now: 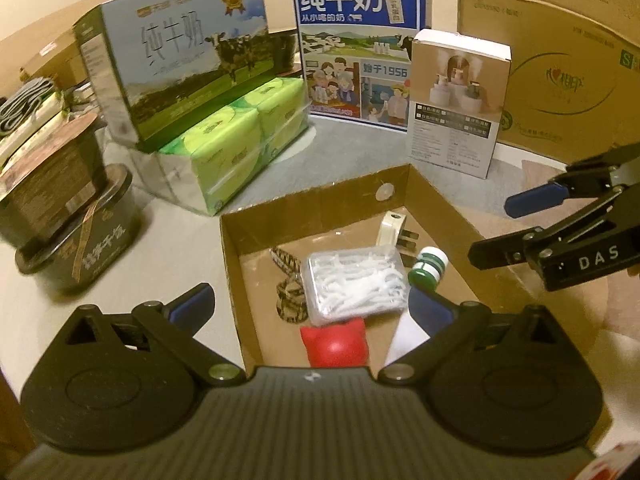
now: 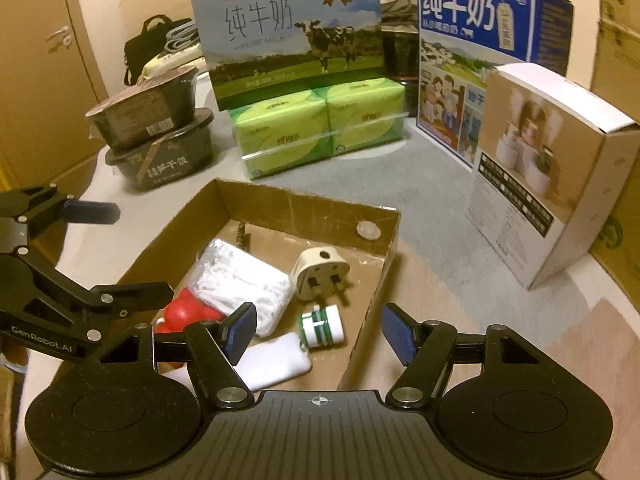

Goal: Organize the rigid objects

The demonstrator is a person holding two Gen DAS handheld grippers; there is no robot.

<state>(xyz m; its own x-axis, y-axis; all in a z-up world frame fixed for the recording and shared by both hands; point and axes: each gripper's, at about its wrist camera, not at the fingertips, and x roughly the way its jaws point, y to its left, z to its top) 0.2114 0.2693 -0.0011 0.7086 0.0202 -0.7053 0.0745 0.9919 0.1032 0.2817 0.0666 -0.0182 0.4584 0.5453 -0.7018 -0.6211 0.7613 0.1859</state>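
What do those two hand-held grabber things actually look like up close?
Both are matte black. The left gripper and the right gripper each have a ribbed grey-black body, two round discs, jointed bars with silver rivets, and dark blue fingertip pads. White lettering reads "DAS" on one side and "GenRobot.AI" on the other. No cables or sleeves show.

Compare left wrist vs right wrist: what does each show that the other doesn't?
Left wrist only: big brown carton at right.
Right wrist only: black bag and door handle at far left.
Both: cardboard tray holding floss-pick box, plug adapter, green-white bottle, red toy; both hand-held grippers open and empty.
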